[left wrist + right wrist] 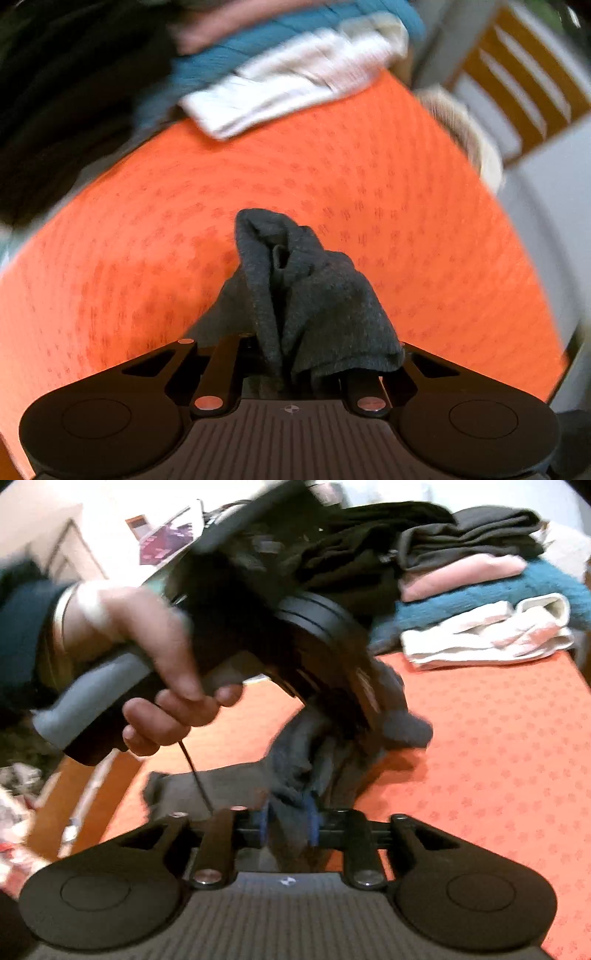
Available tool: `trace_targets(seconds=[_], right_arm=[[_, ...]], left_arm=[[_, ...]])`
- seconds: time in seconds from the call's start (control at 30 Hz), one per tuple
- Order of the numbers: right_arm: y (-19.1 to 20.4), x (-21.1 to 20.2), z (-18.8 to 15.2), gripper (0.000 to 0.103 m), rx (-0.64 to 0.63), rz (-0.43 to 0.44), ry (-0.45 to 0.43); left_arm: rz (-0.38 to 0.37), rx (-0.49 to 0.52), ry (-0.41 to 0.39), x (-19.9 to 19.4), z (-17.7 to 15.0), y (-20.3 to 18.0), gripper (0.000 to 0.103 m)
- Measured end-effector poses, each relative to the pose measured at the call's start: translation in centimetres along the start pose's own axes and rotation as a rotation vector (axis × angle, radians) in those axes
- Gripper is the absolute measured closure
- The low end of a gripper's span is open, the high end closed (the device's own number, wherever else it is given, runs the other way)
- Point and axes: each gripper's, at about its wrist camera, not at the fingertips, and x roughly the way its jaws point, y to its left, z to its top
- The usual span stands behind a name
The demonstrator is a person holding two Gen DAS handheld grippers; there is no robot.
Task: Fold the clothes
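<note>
grey garment (303,295) hides left gripper (295,354) fingertips

A dark grey knit garment (295,295) hangs bunched and creased at lower centre of the left wrist view, lifted above the orange bench. In the right wrist view the same grey cloth (295,771) is rumpled at centre, one flat end trailing left on the orange surface, its weave blurred.

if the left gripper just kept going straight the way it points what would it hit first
Probably the orange tablecloth, past the grey garment the left gripper holds; further on lies the white folded cloth. Depth is unclear.
</note>
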Motion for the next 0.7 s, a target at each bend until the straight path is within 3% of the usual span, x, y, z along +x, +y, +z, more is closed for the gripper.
trace_targets(seconds=[0.13, 0.33, 0.57, 0.7], right_arm=[[-0.2, -2.7, 0.6, 0.063, -0.008, 0.086, 0.025], [-0.5, -4.4, 0.7, 0.057, -0.025, 0.055, 0.068], [1.0, -2.8, 0.5, 0.057, -0.074, 0.02, 0.167], [2.6, -1.2, 0.8, 0.057, -0.13, 0.015, 0.228]], left_arm=[[-0.097, -0.202, -0.123, -4.2, -2.8, 3.5, 0.086], [-0.241, -0.514, -0.31, -8.7, -10.7, 9.8, 0.086], [-0.273, -0.747, -0.439, -9.5, -19.3, 15.1, 0.086], [-0.341, -0.856, -0.497, -8.9, -23.2, 17.7, 0.086]])
